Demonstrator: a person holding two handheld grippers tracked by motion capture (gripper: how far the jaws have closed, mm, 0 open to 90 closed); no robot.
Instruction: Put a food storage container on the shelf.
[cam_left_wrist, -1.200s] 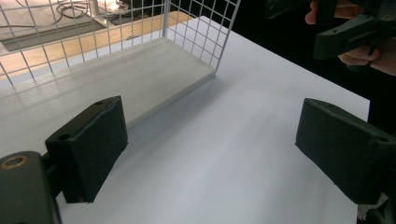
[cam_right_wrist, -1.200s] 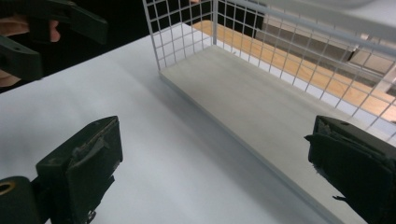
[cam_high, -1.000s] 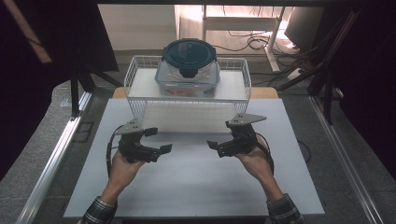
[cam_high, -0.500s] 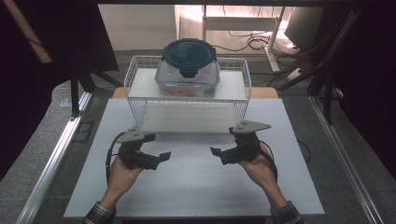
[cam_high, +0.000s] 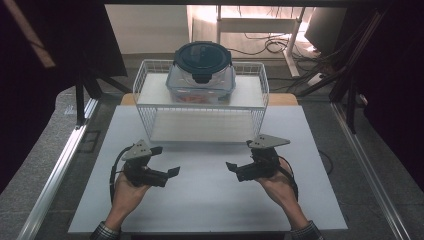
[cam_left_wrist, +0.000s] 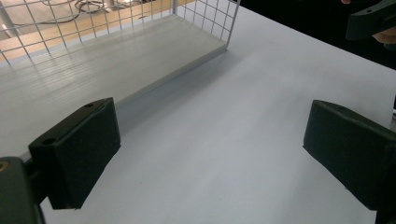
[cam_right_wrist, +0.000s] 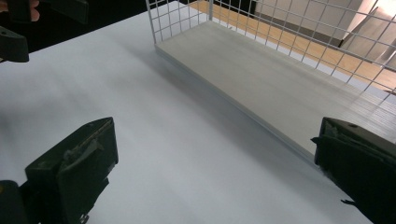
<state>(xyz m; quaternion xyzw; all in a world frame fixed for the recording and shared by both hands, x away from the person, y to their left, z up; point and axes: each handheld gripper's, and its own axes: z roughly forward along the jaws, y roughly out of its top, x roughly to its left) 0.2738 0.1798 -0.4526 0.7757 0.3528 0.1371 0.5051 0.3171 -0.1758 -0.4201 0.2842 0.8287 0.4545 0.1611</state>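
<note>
Jaws spread wide, nothing between them — left gripper (cam_high: 167, 167) and right gripper (cam_high: 235, 167) low over the white table (cam_high: 210, 200), tips turned toward each other, well apart. Beyond, a white wire rack (cam_high: 150, 112); on its top shelf a clear container (cam_high: 200, 82) with dark lid — away from both.

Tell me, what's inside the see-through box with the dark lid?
Through the clear wall of the box, sitting on top of the wire rack, something orange-red shows near the bottom. It is too blurry to name, and the dark lid covers everything from above.
</note>
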